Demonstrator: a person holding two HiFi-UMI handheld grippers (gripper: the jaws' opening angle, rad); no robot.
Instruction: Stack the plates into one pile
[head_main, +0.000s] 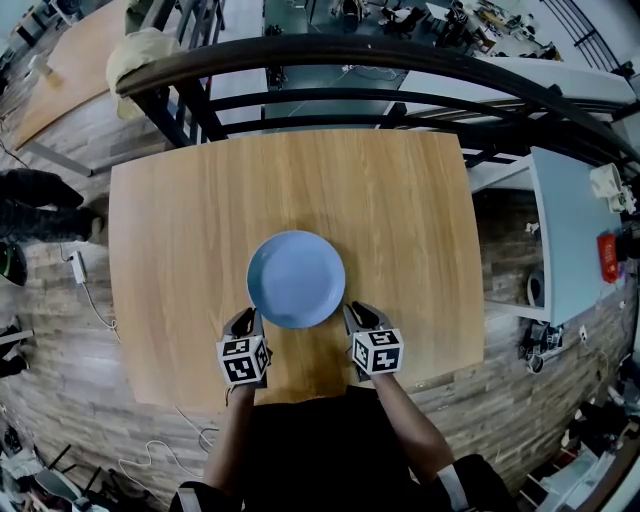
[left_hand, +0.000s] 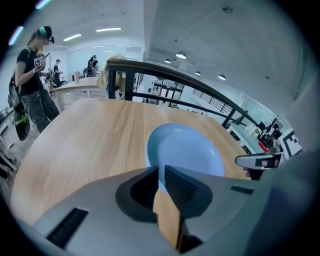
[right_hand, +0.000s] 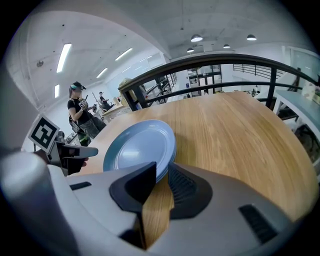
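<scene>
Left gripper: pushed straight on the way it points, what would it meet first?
The blue plate: its near rim sits between the jaws of the left gripper, so pushing on would likely shove it across the table.

One pile of blue plates (head_main: 296, 279), one wooden table (head_main: 190, 240), one left tongs (head_main: 249, 320), one right tongs (head_main: 355, 313).

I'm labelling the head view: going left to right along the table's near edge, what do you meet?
left hand-held gripper → blue plate → right hand-held gripper
</scene>
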